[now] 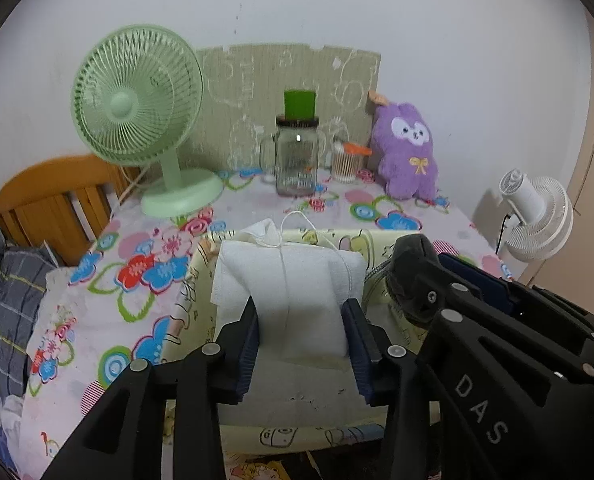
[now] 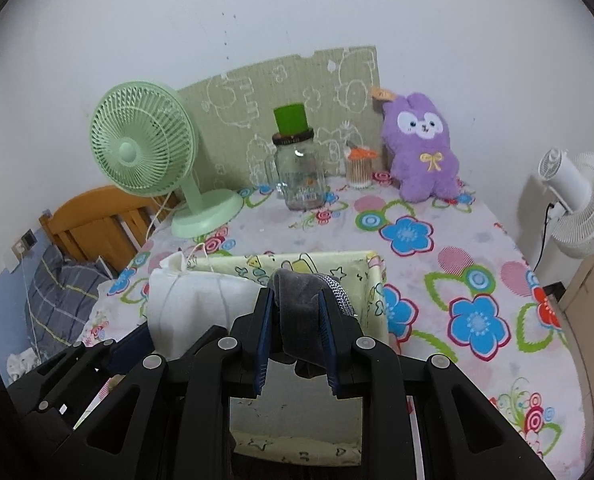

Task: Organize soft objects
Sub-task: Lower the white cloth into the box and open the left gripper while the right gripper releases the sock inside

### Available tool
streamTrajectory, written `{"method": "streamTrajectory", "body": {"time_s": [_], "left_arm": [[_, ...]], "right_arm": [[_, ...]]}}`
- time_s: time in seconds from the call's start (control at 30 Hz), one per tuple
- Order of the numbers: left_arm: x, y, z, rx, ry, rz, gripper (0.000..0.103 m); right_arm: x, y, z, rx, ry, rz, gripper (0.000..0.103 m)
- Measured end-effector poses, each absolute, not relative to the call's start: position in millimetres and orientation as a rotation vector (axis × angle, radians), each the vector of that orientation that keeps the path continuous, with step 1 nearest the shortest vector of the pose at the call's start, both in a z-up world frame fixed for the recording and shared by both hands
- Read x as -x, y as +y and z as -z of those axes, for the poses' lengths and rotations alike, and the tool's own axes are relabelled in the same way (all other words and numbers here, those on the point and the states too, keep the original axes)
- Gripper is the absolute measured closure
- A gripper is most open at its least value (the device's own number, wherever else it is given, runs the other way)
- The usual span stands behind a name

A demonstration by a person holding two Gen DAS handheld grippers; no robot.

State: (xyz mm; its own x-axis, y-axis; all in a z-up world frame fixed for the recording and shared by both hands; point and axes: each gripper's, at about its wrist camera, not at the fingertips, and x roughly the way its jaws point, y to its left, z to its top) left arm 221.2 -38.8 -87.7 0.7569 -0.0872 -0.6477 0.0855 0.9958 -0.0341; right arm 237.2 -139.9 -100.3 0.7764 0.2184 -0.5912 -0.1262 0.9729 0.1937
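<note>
Writing: "DAS" read on right gripper [image 1: 409,280], left view only.
Left gripper [image 1: 303,344]: pads flanked white pouch [image 1: 293,280] over yellow fabric bin [image 2: 371,276]; contact unclear.
Right gripper: clamped on grey cloth [image 2: 299,304], above bin.
Right view only: bin's far wall.

Two fisheye views, each from a handheld gripper, look forward and downward across a flowered table [image 2: 477,240] toward the far wall. The left view sits close above a white pouch [image 1: 293,292] in a yellow bin [image 1: 201,264]; the right view sits just to its right. Both share the bin, green fan [image 1: 137,108], jar [image 2: 299,176] and purple toy [image 2: 421,144].
</note>
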Motion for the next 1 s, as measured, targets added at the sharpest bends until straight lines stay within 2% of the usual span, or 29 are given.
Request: {"method": "streamTrajectory", "body": {"time_s": [0.07, 0.1, 0.13, 0.2, 0.3, 0.47, 0.5, 0.53, 0.6, 0.7, 1.0], "left_arm": [[-226.1, -36.8, 91.8, 0.011, 0.722, 0.093, 0.058], [-228.9, -36.0, 93.6, 0.016, 0.736, 0.090, 0.047], [-230.9, -34.6, 95.2, 0.024, 0.750, 0.087, 0.030], [-231.3, -32.7, 96.0, 0.039, 0.757, 0.091, 0.019], [-231.2, -34.6, 95.6, 0.032, 0.754, 0.095, 0.013], [-238.9, -32.0, 102.1, 0.037, 0.790, 0.084, 0.013], [-239.9, -31.5, 102.8, 0.038, 0.793, 0.081, 0.013], [-240.9, -30.9, 103.8, 0.038, 0.797, 0.078, 0.013], [-242.0, -30.2, 105.1, 0.042, 0.802, 0.085, 0.011], [-241.1, -29.6, 103.7, 0.046, 0.797, 0.082, 0.006], [-232.6, -34.2, 96.1, 0.029, 0.775, 0.082, 0.002]], "right_arm": [[-240.8, -138.4, 102.9, -0.142, 0.661, -0.186, 0.077], [-243.4, -137.4, 104.5, -0.140, 0.667, -0.188, 0.077], [-245.3, -137.0, 105.6, -0.139, 0.670, -0.189, 0.077], [-248.9, -135.6, 106.9, -0.140, 0.677, -0.195, 0.077], [-255.2, -133.0, 108.5, -0.122, 0.681, -0.189, 0.078], [-263.3, -129.1, 113.7, -0.104, 0.699, -0.177, 0.074], [-264.6, -128.2, 114.7, -0.102, 0.706, -0.180, 0.067], [-266.6, -126.9, 116.5, -0.099, 0.719, -0.189, 0.047], [-264.8, -127.0, 116.3, -0.101, 0.704, -0.179, 0.018], [-260.1, -128.4, 111.7, -0.091, 0.667, -0.160, 0.013], [-250.1, -133.8, 104.3, -0.097, 0.662, -0.139, 0.007]]}}
